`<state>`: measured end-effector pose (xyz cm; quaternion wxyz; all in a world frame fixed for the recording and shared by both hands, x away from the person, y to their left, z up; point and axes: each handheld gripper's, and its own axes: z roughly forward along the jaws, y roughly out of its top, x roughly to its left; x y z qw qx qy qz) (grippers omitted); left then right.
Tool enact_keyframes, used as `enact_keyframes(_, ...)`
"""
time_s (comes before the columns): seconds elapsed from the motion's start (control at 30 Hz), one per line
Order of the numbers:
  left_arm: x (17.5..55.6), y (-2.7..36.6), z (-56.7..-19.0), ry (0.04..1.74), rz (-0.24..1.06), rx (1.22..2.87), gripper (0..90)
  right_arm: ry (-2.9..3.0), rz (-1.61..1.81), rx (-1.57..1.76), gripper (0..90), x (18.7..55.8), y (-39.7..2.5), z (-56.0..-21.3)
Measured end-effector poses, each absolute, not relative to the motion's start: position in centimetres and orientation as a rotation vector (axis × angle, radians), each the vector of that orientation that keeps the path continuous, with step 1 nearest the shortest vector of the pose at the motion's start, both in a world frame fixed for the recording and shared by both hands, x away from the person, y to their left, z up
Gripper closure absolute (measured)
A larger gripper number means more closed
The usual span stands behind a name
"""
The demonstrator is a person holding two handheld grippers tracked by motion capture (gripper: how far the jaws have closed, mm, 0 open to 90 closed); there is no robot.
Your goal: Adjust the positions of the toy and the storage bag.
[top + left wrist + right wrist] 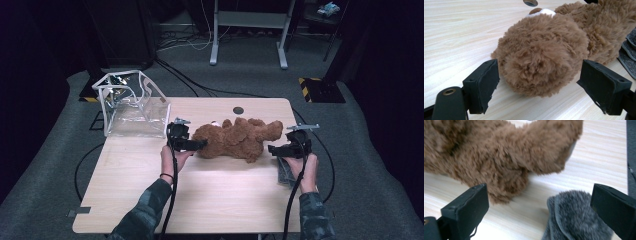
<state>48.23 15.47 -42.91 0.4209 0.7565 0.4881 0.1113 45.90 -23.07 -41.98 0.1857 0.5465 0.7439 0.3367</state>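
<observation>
Brown teddy bear [544, 55] lies between the wide-spread jaws of the left gripper [539, 87] — right gripper [536, 212], likewise gaping, straddles a grey cloth [576, 217].

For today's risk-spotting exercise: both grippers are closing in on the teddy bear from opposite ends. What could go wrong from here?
1. The left gripper stands open around the teddy bear's round head; the plush may squash and slip out as the jaws shut.
2. The grey fabric piece lies between the right gripper's open jaws, so it might be pinched instead of the bear's leg.
3. Lifting from one end alone could let the limp bear sag and drag across the table.
</observation>
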Motion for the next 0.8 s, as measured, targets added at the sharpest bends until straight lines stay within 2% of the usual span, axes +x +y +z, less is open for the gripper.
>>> enact_keyframes(0.3, 49.1, 14.5, -42.6, 1.192, 0.297, 1.918, 17.8, 2.092, 0.952, 1.555, 1.2, 48.2, -22.6, -41.4)
enact_keyframes(0.47, 49.3, 14.4, -42.8, 1.205, 0.297, 1.929, 23.5, 2.103, 0.95, 1.572, 0.0, 49.3, -22.5, -40.9)
enact_keyframes(0.73, 49.6, 14.3, -43.2, 1.217, 0.285, 1.937, 25.1, 2.111, 0.947, 1.58, 0.0, 50.3, -22.7, -41.0)
enact_keyframes(0.8, 49.7, 14.1, -43.4, 1.228, 0.28, 1.947, 31.2, 2.109, 0.962, 1.587, 1.8, 50.6, -22.9, -41.1)
